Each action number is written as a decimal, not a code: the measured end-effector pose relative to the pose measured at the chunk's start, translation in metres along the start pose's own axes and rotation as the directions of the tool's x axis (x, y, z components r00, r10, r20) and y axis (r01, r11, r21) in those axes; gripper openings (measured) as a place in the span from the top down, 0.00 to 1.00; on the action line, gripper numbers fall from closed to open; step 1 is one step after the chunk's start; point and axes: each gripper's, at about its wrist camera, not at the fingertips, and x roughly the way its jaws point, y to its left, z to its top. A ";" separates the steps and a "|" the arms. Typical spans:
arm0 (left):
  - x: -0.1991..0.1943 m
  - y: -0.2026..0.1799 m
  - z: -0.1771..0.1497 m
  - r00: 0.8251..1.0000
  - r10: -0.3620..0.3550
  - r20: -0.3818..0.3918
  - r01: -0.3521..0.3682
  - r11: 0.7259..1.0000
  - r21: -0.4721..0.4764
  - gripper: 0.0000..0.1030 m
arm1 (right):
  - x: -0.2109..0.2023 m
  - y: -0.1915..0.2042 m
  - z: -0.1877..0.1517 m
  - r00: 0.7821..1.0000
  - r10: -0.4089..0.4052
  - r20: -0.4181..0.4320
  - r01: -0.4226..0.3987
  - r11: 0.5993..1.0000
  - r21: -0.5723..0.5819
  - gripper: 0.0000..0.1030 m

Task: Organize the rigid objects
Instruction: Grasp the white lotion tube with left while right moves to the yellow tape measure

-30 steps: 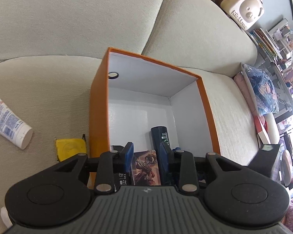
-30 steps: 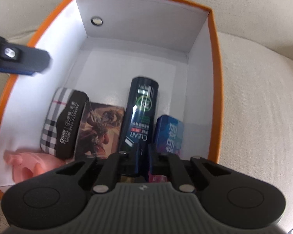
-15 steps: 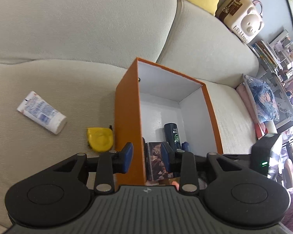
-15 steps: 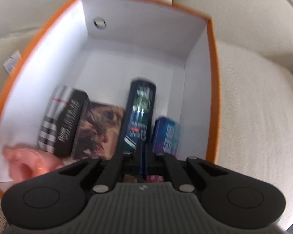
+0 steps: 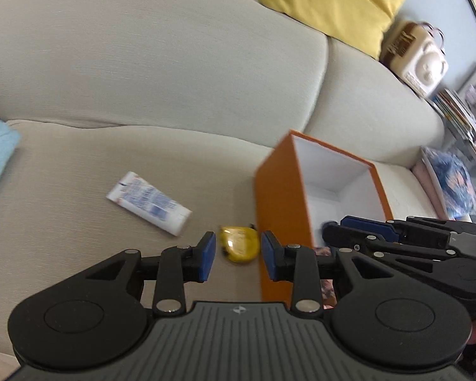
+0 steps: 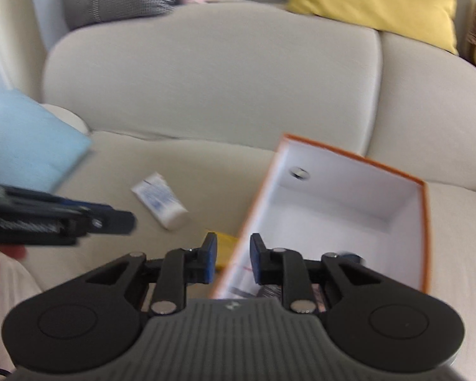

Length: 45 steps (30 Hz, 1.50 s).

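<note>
Both looking forward and down over the tool fingers at the sofa (image 5: 117, 165), from close above. Shared: box (image 5: 279, 197) (image 6: 409, 197), tube (image 5: 149, 203) (image 6: 161, 200), yellow item (image 5: 239, 243) (image 6: 227, 244).

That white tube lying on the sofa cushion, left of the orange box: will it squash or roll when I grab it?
The white tube lies flat on the sofa seat, so it probably won't roll by itself. Its crimped end looks flattened and its cap end round, so it likely yields mid-body; gripping near the cap seems firmer. The soft cushion may give under a downward push.
</note>
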 end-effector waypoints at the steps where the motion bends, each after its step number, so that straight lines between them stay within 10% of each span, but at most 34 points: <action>1: -0.001 0.005 0.001 1.000 0.007 0.005 -0.007 1.000 -0.004 0.62 | 0.003 0.007 0.004 1.000 0.016 0.002 -0.016 1.000 0.003 0.78; 15: 0.034 0.068 0.008 0.993 0.120 -0.020 -0.120 0.993 0.005 0.57 | 0.085 0.062 0.034 0.986 0.102 -0.133 -0.104 0.995 -0.008 0.70; 29: 0.083 0.118 0.016 0.991 0.036 -0.132 -0.054 0.990 -0.132 0.56 | 0.169 0.053 0.039 0.957 0.082 -0.279 -0.093 0.995 -0.023 0.57; 45: 0.143 0.139 0.027 0.988 0.004 -0.154 -0.070 0.901 -0.428 0.38 | 0.207 0.042 0.055 0.946 0.089 -0.310 -0.097 0.995 -0.011 0.68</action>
